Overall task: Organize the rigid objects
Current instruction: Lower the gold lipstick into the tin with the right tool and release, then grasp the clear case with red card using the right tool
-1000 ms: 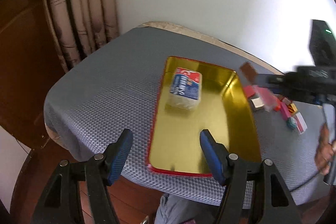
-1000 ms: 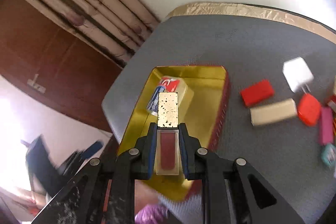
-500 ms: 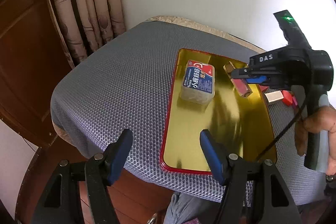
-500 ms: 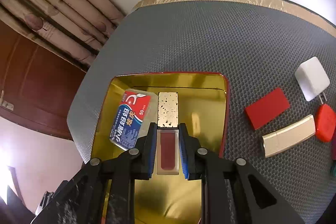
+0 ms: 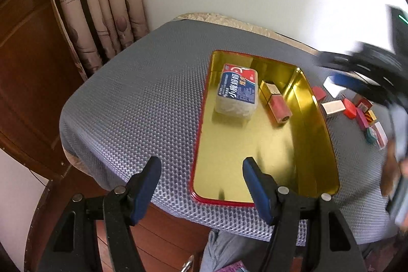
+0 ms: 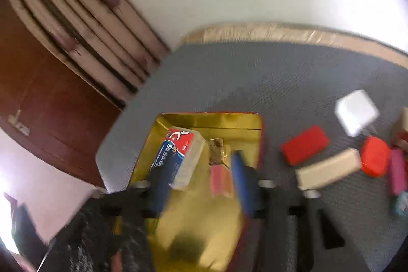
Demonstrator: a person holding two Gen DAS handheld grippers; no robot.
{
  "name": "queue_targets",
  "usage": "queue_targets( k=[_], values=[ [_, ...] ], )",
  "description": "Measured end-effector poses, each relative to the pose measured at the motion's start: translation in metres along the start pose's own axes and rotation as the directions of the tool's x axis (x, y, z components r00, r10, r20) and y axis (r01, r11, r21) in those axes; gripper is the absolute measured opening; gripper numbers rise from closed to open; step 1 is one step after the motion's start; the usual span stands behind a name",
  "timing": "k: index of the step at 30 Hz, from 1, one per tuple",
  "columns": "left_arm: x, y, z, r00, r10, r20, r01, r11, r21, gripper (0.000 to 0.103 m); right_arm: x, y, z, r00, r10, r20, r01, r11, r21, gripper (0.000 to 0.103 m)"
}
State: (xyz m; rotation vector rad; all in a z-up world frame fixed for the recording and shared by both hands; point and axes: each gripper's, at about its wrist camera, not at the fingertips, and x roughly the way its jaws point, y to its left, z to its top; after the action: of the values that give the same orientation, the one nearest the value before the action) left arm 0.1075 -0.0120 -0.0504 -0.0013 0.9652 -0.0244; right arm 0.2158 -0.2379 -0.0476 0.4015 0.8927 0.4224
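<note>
A gold tin tray (image 5: 255, 170) with a red rim lies on the grey mesh cushion. In it sit a clear box with a blue and red label (image 5: 237, 93) and, right beside it, a lip gloss tube (image 5: 275, 103) with a gold cap and red body. My right gripper (image 6: 199, 175) is blurred above the tray; its jaws are opening and the tube (image 6: 219, 170) lies free on the tray floor ahead of them. It shows as a dark smear (image 5: 357, 68) in the left wrist view. My left gripper (image 5: 201, 165) hangs open over the tray's near end, holding nothing.
Right of the tray lie loose items: a red block (image 6: 304, 144), a cream bar (image 6: 329, 171), a white plug (image 6: 357, 111), a red rounded piece (image 6: 374, 156) and a pink stick (image 6: 396, 175). Curtains (image 5: 102, 4) and a white wall stand behind.
The right gripper carried the lip gloss tube into the tray, let go of it beside the labelled box, and pulled back with jaws apart. The left gripper stayed put.
</note>
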Motion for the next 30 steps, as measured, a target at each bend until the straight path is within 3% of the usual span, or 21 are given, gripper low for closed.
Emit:
queue_targets(
  k=[1,3,5,8,10,14,17,23,25,30],
  values=[
    [0.000,-0.001,0.000,1.000,-0.006,-0.001,0.006,1.000,0.000,0.068,-0.016,-0.005,-0.011,0.999,-0.014,0.043,0.014,1.000,-0.008,0.074],
    [-0.002,-0.005,-0.002,1.000,-0.021,0.003,0.021,1.000,0.010,0.068,-0.055,-0.026,-0.041,0.987,-0.095,0.128,0.099,0.995,-0.021,0.077],
    [-0.005,-0.011,-0.004,0.999,-0.039,0.012,0.038,0.999,0.030,0.068,-0.082,-0.056,-0.066,0.967,-0.201,0.155,0.205,0.979,-0.012,0.078],
    [-0.011,-0.024,-0.007,0.997,-0.066,0.027,0.064,0.995,0.073,0.068,-0.118,-0.122,-0.108,0.907,-0.400,0.130,0.401,0.916,0.016,0.078],
    [-0.017,-0.038,-0.009,0.996,-0.089,0.030,0.085,0.991,0.107,0.068,-0.135,-0.161,-0.126,0.895,-0.437,0.086,0.433,0.899,0.066,0.078],
    [-0.025,-0.066,-0.012,0.991,-0.134,0.019,0.130,0.979,0.157,0.068,-0.160,-0.203,-0.142,0.902,-0.428,0.053,0.422,0.901,0.104,0.078],
    [-0.028,-0.090,-0.013,0.988,-0.153,-0.006,0.151,0.971,0.185,0.068,-0.159,-0.206,-0.131,0.918,-0.392,0.054,0.390,0.920,0.038,0.078],
    [-0.030,-0.126,-0.013,0.979,-0.192,-0.067,0.202,0.955,0.216,0.068,-0.131,-0.206,-0.090,0.927,-0.374,0.000,0.371,0.920,-0.128,0.076],
    [-0.030,-0.136,-0.011,0.977,-0.199,-0.079,0.211,0.952,0.222,0.068,-0.119,-0.208,-0.079,0.915,-0.402,-0.026,0.392,0.905,-0.167,0.074],
    [-0.027,-0.156,-0.005,0.975,-0.201,-0.090,0.217,0.946,0.239,0.068,-0.090,-0.213,-0.064,0.911,-0.399,-0.107,0.370,0.904,-0.215,0.060]
  ],
)
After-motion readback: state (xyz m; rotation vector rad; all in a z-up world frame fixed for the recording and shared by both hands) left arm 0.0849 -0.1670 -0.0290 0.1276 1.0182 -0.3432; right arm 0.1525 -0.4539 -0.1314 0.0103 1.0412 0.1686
